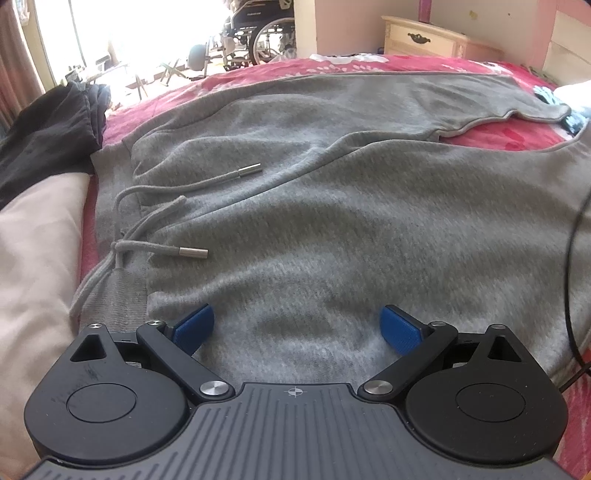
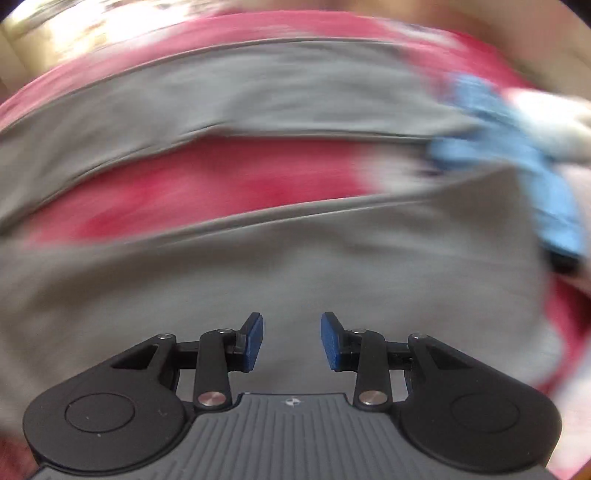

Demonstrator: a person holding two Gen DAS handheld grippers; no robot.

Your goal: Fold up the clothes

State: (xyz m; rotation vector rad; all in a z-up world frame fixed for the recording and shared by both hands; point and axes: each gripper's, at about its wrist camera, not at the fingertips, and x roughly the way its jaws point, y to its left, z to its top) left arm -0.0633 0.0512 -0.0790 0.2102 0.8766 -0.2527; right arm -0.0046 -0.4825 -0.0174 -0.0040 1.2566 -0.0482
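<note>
Grey sweatpants (image 1: 332, 206) lie spread flat on a red patterned bedspread (image 1: 491, 136), waistband to the left. Their drawstring (image 1: 155, 218), with metal tips, lies loose near the waistband. My left gripper (image 1: 297, 326) hovers just above the near leg of the pants, blue pads wide apart and nothing between them. The right wrist view is motion-blurred. It shows the two grey pant legs (image 2: 258, 266) with a strip of red bedspread (image 2: 207, 184) between them. My right gripper (image 2: 291, 341) is open over the near leg, its pads holding nothing.
A black garment (image 1: 48, 129) and a pale pink cloth (image 1: 37, 266) lie at the left. A blue and white cloth (image 2: 517, 147) lies at the right by the leg ends. A black cable (image 1: 574, 258) runs along the right. A wheelchair (image 1: 258, 33) and a cream dresser (image 1: 424, 37) stand beyond the bed.
</note>
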